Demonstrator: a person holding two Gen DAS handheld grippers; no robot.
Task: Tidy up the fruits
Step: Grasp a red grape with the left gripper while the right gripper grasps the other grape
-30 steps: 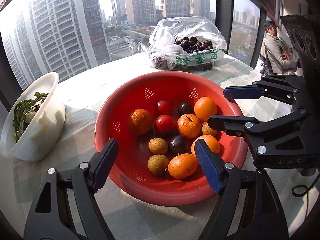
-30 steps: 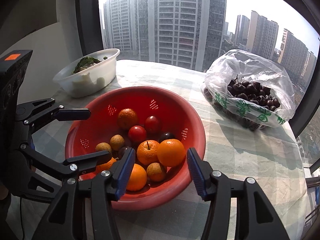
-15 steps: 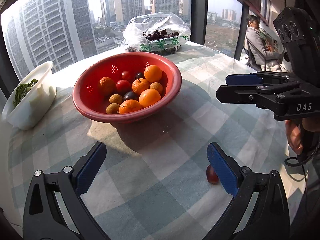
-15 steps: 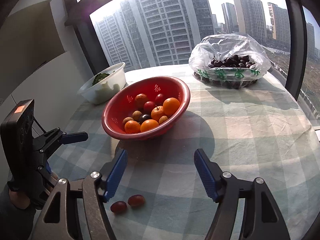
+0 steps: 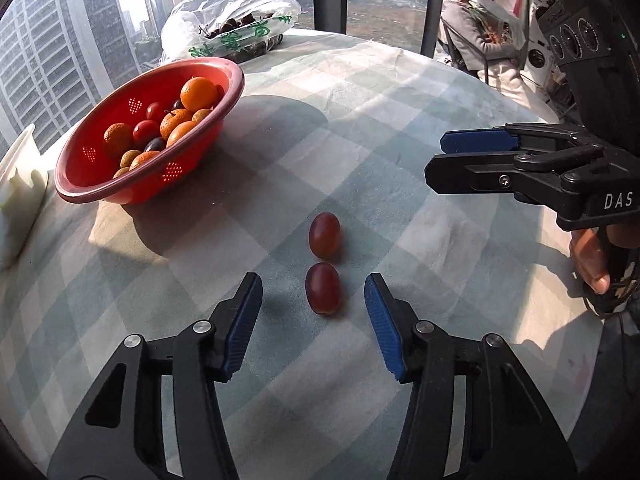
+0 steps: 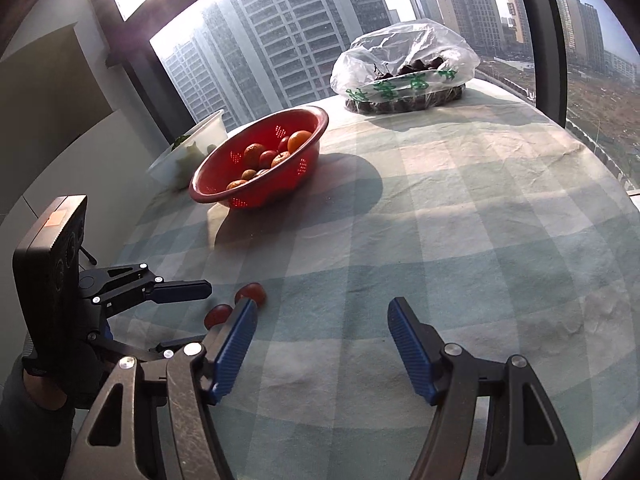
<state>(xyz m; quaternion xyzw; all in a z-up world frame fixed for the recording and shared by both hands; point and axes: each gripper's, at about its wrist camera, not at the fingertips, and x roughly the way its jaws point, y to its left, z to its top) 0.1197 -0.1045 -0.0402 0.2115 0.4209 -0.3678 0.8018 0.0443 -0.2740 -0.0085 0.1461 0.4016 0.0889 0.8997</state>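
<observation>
Two small red oval tomatoes lie end to end on the checked cloth. The near tomato (image 5: 323,294) sits between the jaws of my left gripper (image 5: 313,304), which are closing; its blue pads stand clear of it on both sides. The far tomato (image 5: 324,235) lies just beyond. In the right wrist view the same pair of tomatoes (image 6: 218,316) (image 6: 252,294) lies by the left gripper (image 6: 200,318). My right gripper (image 6: 322,320) is open over bare cloth to their right and holds nothing. The red colander bowl (image 5: 148,196) (image 6: 256,200) holds oranges, tomatoes and other small fruit.
A clear plastic bag of dark cherries (image 5: 232,28) (image 6: 404,60) sits at the table's far edge by the window. A white bowl of greens (image 6: 200,140) stands left of the red bowl. A person sits beyond the table (image 5: 476,36). The right gripper (image 5: 434,157) hovers at the right.
Both grippers have drawn back from over the red bowl to the near part of the table. The left jaws widened, then narrowed around the near tomato.
</observation>
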